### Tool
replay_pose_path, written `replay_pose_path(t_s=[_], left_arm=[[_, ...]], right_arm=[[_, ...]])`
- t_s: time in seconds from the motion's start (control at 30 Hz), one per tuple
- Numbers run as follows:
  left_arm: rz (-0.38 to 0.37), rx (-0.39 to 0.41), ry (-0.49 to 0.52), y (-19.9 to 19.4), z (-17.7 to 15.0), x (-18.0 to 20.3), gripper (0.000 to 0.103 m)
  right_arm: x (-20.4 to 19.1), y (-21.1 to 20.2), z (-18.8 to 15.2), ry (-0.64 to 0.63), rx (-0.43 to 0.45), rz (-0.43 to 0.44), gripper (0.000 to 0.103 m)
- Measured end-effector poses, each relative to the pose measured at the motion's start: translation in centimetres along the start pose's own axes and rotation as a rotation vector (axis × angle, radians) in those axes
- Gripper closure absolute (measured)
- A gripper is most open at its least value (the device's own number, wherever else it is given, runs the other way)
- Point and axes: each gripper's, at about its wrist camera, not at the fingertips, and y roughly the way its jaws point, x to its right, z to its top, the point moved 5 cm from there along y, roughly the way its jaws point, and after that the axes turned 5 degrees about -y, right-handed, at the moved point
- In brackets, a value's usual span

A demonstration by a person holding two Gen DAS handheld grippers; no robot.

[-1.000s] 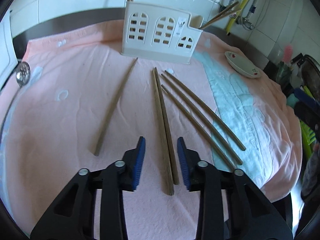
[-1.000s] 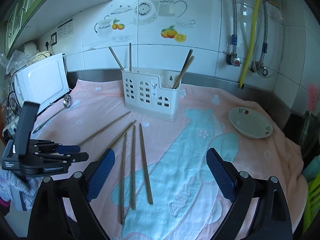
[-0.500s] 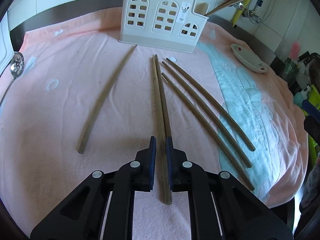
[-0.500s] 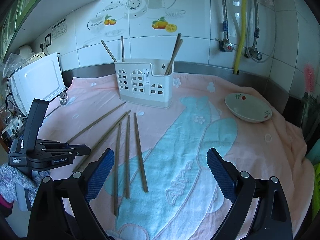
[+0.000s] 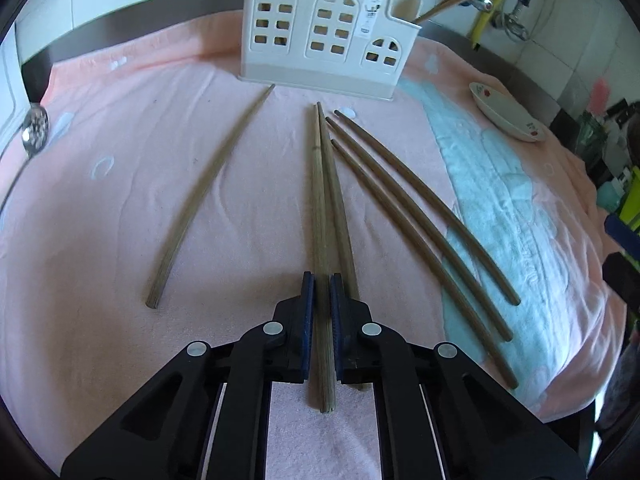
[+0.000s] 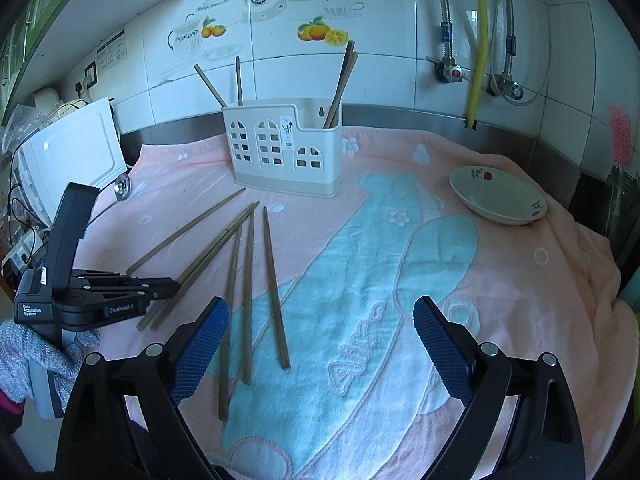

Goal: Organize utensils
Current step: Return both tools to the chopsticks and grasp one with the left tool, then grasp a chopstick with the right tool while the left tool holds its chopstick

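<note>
Closing since a second ago, the left gripper (image 5: 322, 280) clamps one of six loose brown wooden chopsticks (image 5: 320, 208), lying before the white plastic windowed utensil holder (image 5: 320, 36). Right wrist view: right gripper (image 6: 320, 340) gapes empty; four chopsticks stand in that holder (image 6: 286, 148).

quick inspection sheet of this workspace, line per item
surface: pink and blue towel covers the counter
job's things: six loose chopsticks on the towel; white holder behind them has four more standing in it
clutter: bowl on the right, ladle at the left edge
grippers: left tongs shut on one chopstick, its neighbour lies just outside; right tongs open, empty
cables: wires by the white appliance
surroundings: tiled wall, hoses, valves
</note>
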Motion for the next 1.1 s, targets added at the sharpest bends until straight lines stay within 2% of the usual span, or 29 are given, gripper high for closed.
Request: replay_pose_path(t_s=[0.27, 0.47, 0.6, 0.67, 0.9, 1.1], left_arm=[[-0.006, 0.02, -0.017, -0.2, 0.1, -0.4, 0.097], [0.007, 0.092, -0.017, -2.8, 1.1, -1.6, 0.097], [0.01, 0.134, 0.002, -4.6, 2.0, -2.2, 0.097], [0.007, 0.146, 0.016, -5.4, 2.3, -2.4, 0.097], [-0.02, 0.115, 0.091, -6.5, 1.7, -2.1, 0.097], [-0.019, 0.066, 0.134, -5.6, 0.0, -2.4, 0.097]], right_arm=[[0.0, 0.7, -0.6, 0.019, -0.018, 0.031, 0.013], [-0.8, 2.8, -1.4, 0.026, -0.067, 0.085, 0.03], [-1.5, 3.9, -1.5, 0.029, -0.089, 0.117, 0.044], [-2.1, 4.5, -1.6, 0.022, -0.098, 0.129, 0.048], [-3.1, 6.4, -1.6, -0.003, -0.121, 0.136, 0.067], [-3.5, 7.6, -1.8, -0.02, -0.146, 0.139, 0.08]])
